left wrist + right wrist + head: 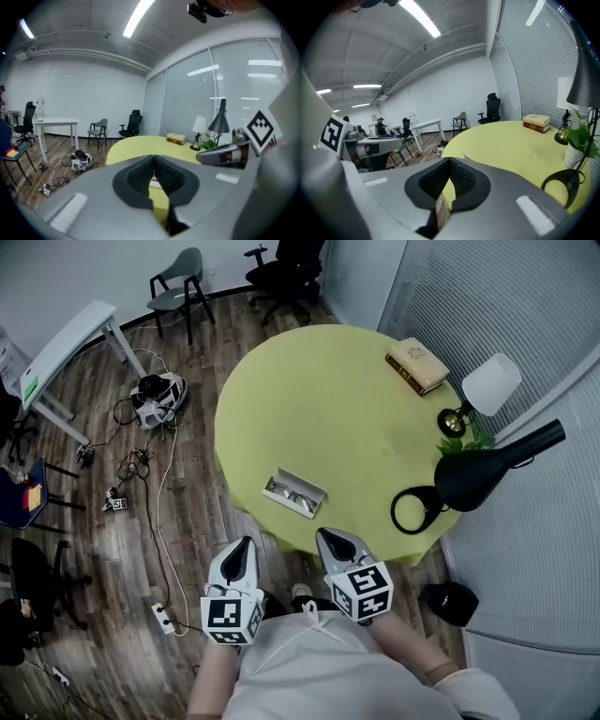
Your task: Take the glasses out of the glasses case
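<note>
An open grey glasses case (293,492) lies near the front edge of the round yellow-green table (328,399), and a pair of thin-framed glasses (291,491) rests inside it. My left gripper (247,543) hovers off the table's front edge, below and left of the case. Its jaws are shut with nothing between them. To the case's lower right, my right gripper (324,535) is also shut and empty. In the left gripper view the left gripper (153,162) points across the table. In the right gripper view the right gripper (450,164) does the same.
A thick book (417,365) lies at the table's far right. A small white-shade lamp (489,385), a green plant (461,442) and a black desk lamp (487,470) with a ring base (412,510) crowd the right edge. Chairs, a white desk (66,343) and cables sit on the wooden floor.
</note>
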Tool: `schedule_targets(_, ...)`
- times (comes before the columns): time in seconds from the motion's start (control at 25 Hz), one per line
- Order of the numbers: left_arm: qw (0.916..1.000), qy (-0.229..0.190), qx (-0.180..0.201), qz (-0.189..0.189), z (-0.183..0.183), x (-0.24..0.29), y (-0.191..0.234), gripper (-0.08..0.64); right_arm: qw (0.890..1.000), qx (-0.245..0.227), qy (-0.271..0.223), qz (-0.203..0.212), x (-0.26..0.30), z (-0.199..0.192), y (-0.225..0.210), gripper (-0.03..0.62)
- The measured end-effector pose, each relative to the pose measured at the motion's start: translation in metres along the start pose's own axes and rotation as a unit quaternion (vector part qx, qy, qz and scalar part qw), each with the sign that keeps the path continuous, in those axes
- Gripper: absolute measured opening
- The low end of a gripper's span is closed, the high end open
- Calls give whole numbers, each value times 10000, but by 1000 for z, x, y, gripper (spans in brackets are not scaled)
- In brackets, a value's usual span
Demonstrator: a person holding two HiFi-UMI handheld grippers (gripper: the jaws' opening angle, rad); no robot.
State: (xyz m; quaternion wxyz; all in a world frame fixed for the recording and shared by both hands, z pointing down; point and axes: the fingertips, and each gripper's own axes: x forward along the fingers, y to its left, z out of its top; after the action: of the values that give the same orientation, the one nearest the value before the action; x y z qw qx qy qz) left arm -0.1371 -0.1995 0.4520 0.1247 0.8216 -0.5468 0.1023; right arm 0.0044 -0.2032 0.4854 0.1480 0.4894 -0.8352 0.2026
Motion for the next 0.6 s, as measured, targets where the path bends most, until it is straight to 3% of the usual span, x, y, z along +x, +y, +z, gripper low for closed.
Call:
schedule_targets(0.28, 9951, 229, 244, -927, 6, 80, 4, 8, 9959, 453, -81, -778, 29, 6, -49, 0)
schedule_targets(0.44, 9847, 438, 562, -1590, 16, 116, 11, 6, 9881, 772, -149, -1325, 43, 16, -64, 0)
schedule_targets(0.6, 9713, 617, 633, -2208, 23, 149, 24, 6, 9771, 1032, -169, -1856, 59, 21, -72, 0)
